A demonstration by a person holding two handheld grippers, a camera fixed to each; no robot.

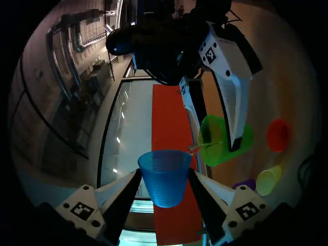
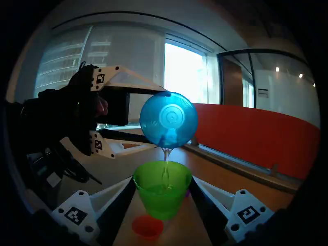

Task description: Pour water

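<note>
My left gripper is shut on a blue cup, tipped over on its side. In the right gripper view that blue cup shows its base, and a thin stream of water runs from its lip into a green cup. My right gripper is shut on the green cup, holding it upright just under the blue one; water has pooled inside. The left gripper view shows the green cup between the right gripper's white fingers. A gloved hand holds the left gripper.
On the wooden table stand an orange cup, a yellow cup and a purple cup. The orange cup lies just below the green one. A red partition and large windows stand behind.
</note>
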